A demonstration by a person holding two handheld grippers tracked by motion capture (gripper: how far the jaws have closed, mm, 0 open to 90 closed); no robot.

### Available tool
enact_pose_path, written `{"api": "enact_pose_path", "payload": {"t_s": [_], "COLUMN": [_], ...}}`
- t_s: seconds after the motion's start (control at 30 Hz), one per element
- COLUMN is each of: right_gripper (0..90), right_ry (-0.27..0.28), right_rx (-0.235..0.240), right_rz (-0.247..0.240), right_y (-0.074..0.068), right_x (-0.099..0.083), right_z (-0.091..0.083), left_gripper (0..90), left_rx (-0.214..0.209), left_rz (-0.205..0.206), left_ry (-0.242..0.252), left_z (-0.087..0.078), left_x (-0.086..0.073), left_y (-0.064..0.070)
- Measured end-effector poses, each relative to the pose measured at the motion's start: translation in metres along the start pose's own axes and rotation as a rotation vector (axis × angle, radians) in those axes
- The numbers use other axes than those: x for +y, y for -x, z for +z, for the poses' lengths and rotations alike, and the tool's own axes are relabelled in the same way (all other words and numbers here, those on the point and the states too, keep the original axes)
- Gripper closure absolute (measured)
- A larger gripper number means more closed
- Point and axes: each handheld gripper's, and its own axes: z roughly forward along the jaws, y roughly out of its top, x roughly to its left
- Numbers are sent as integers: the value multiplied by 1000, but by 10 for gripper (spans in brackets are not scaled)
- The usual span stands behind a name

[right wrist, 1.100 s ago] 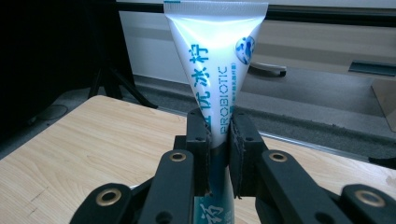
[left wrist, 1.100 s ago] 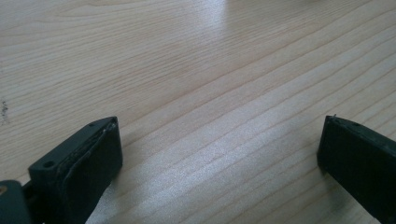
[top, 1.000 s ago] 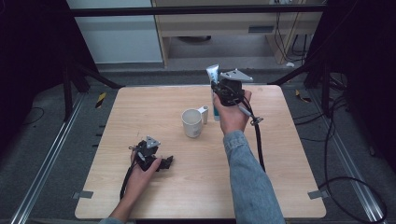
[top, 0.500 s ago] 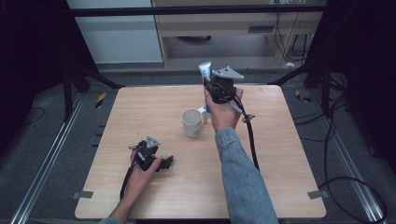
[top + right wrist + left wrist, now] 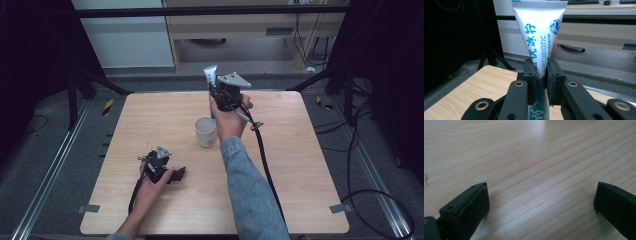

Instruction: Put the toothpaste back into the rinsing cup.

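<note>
My right gripper is lifted above the far middle of the table, shut on a white and teal toothpaste tube that stands upright with its flat crimped end up. In the right gripper view the tube is pinched between the two black jaws, with my right gripper at its lower part. A white mug stands on the table just in front of and below that hand. My left gripper rests low on the table at the near left, jaws wide apart over bare wood.
The wooden table has open room on its right half and along the front. A black cable trails from the right gripper across the table toward the near edge. Beyond the far edge are a dark floor and cabinets.
The right gripper has carried the tube leftward and slightly toward the mug, staying lifted. The left gripper has stayed in place.
</note>
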Motion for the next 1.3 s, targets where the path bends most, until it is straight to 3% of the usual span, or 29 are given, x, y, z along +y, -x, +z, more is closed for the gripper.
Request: {"api": "enact_pose_path", "payload": {"t_s": [0.37,0.8,1.3], "right_gripper": [798,797,797], "right_ry": [20,18,33], "right_rx": [13,40,27], "right_rz": [14,-19,6], "right_y": [-8,-22,-15], "right_x": [-6,-20,-31], "right_z": [10,18,18], "left_gripper": [0,0,0], "left_rx": [0,0,0], "left_rz": [1,1,1], "left_ry": [-1,-1,-1], "left_z": [0,0,0], "left_x": [0,0,0], "left_y": [0,0,0]}}
